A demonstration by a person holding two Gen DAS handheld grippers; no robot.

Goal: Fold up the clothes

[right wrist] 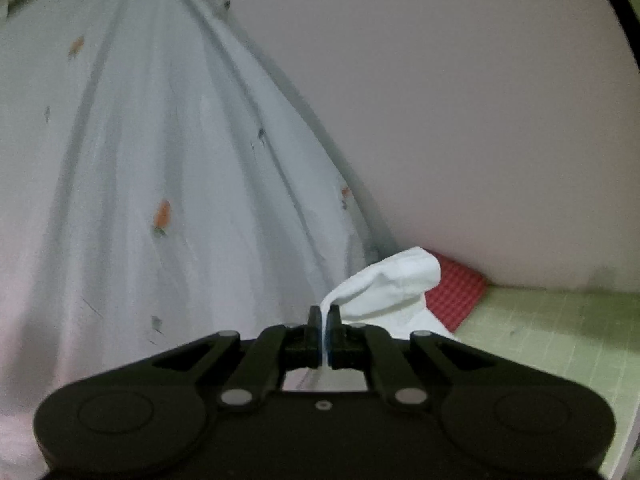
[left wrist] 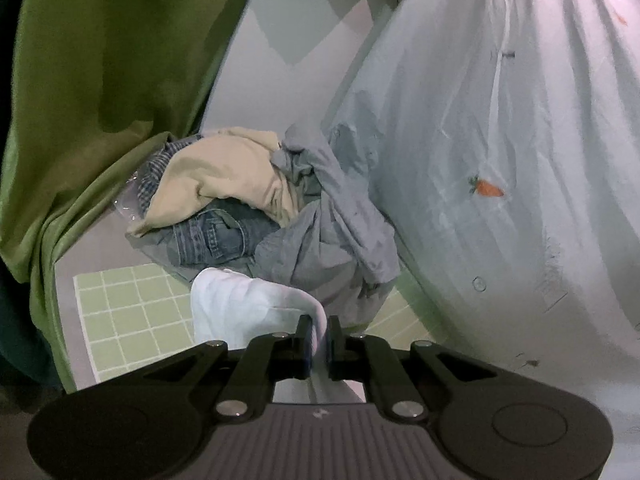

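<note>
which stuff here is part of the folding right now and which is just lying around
In the job:
- white carrot-print garment
- left tongs, clamped on it
- right tongs, clamped on it

Lying about:
- clothes pile
- green cloth
- green grid mat
- red cloth

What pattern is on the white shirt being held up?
Small orange carrots with green tops, scattered over the white shirt. One carrot shows sharpest in the left wrist view.

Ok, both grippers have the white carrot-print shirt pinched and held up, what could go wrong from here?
1. Each grip is thin: the left gripper and right gripper have their jaws shut on only a small fold of the white shirt, so an edge might slip out.
2. The shirt hangs right beside the unfolded laundry pile; it could drag or snag a garment.
3. It could also brush the green curtain.
</note>
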